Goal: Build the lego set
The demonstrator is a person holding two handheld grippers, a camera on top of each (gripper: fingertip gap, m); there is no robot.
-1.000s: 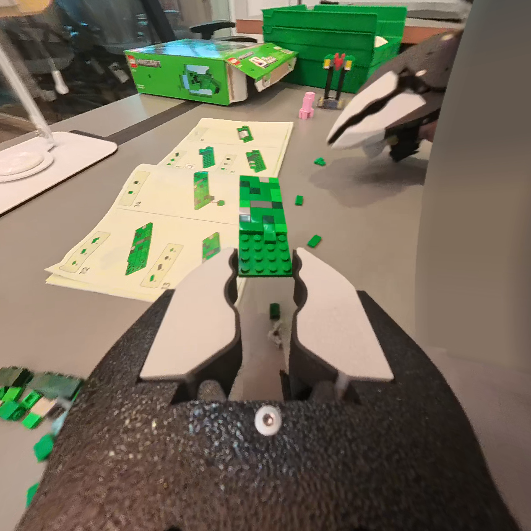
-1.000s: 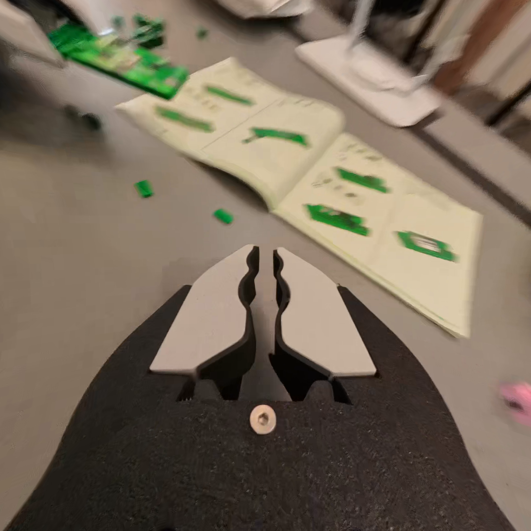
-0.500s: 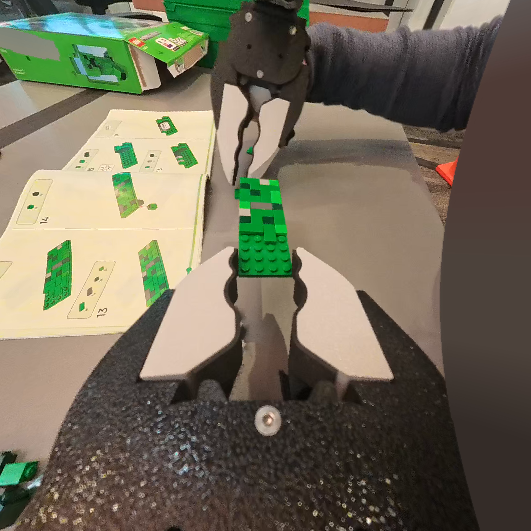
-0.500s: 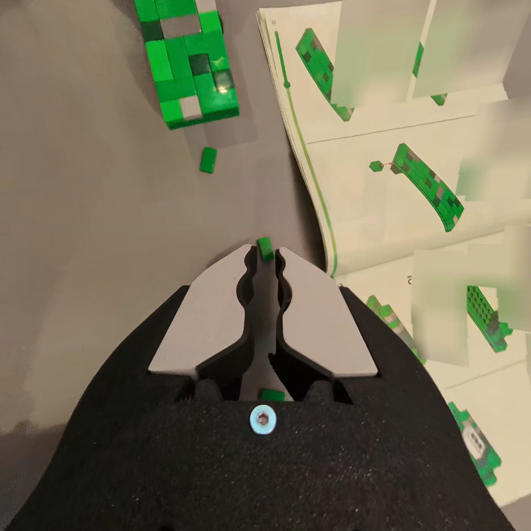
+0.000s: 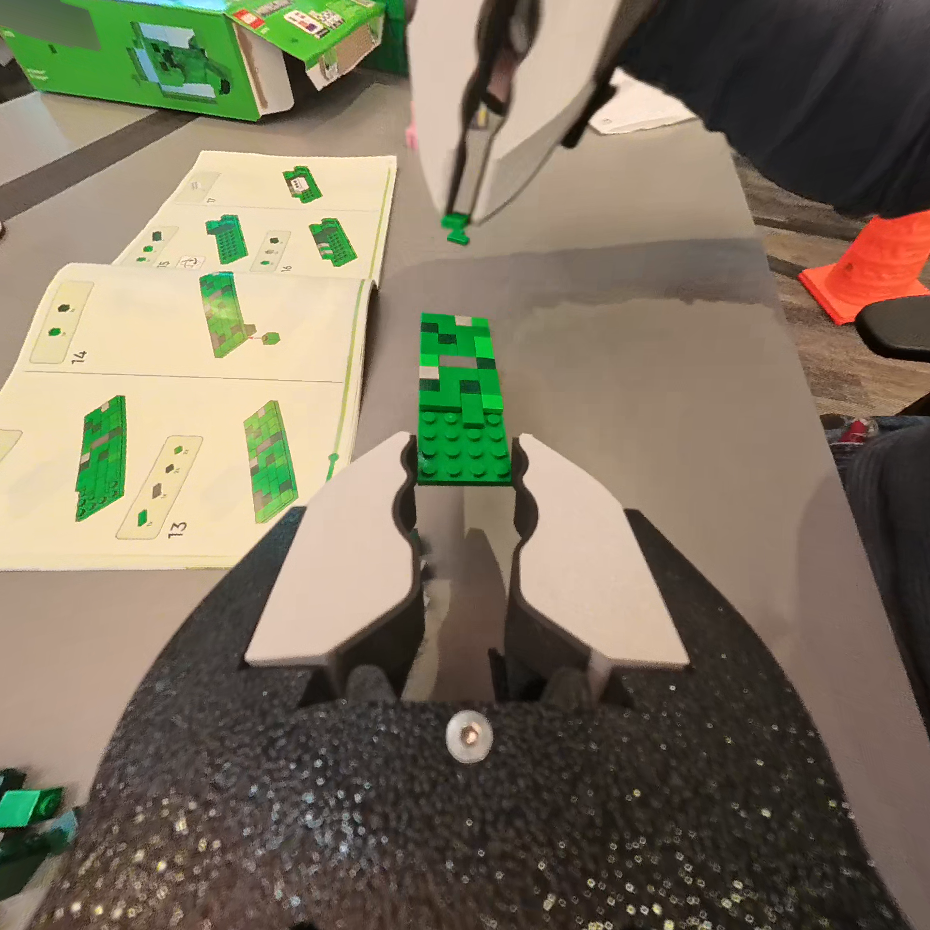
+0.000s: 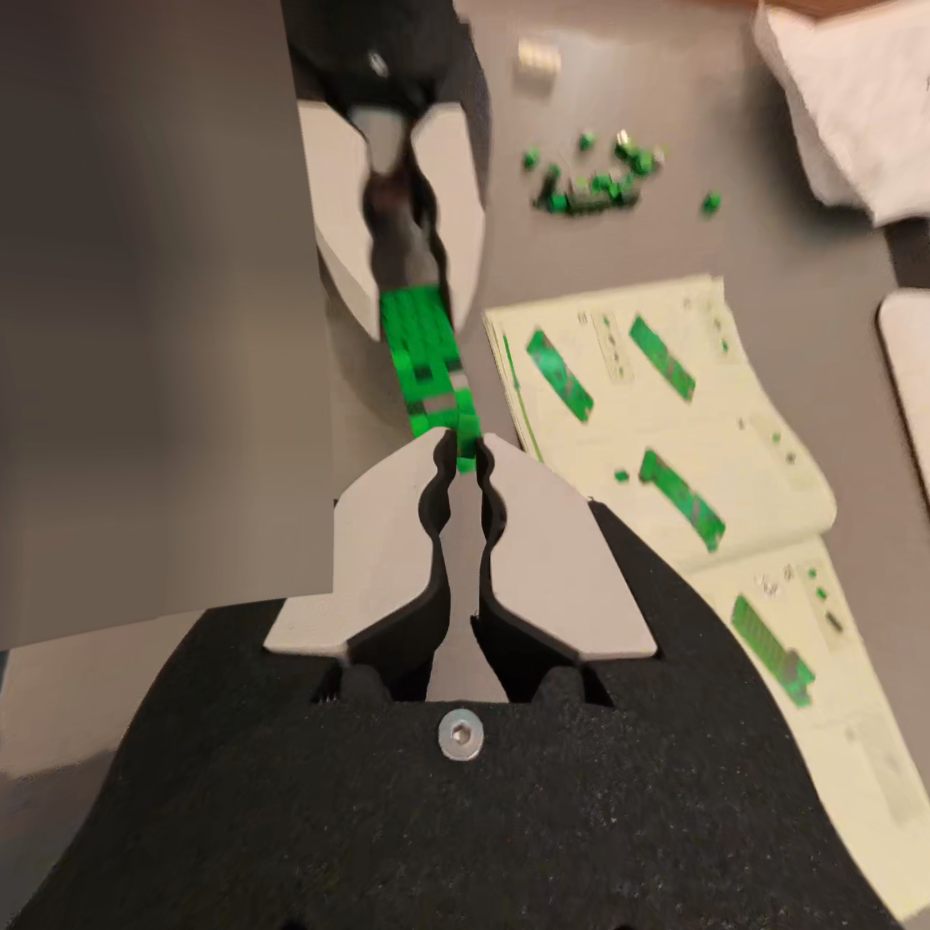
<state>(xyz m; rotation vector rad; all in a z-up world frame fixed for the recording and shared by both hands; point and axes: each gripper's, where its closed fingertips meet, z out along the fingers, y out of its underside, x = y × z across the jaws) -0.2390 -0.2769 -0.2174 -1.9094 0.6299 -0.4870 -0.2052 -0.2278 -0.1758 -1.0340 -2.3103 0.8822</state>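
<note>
My left gripper (image 5: 464, 453) is shut on the studded near end of a long green plate (image 5: 463, 402) partly covered with green, dark and grey tiles. The plate points away from me over the grey table (image 5: 629, 402). In the right wrist view the same plate (image 6: 428, 362) shows gripped by the left gripper (image 6: 412, 312) farther off. My right gripper (image 6: 465, 445) is shut on a small green piece (image 6: 467, 453) at its tips. In the left wrist view the right gripper (image 5: 460, 214) points down beyond the plate's far end, with the small green piece (image 5: 454, 221) at its tips just above the table.
An open instruction booklet (image 5: 201, 352) lies left of the plate. A green set box (image 5: 151, 55) lies at the back left. Loose green pieces (image 6: 589, 186) lie behind the left gripper. An orange cone (image 5: 875, 266) stands on the floor to the right. A person's dark sleeve (image 5: 780, 75) reaches in. The tips of one gripper are about 8 cm away from the tips of the other.
My right gripper closed on the small green piece that lay between its tips on the table, and its view tilted up toward the plate. My left gripper kept its hold on the plate.
</note>
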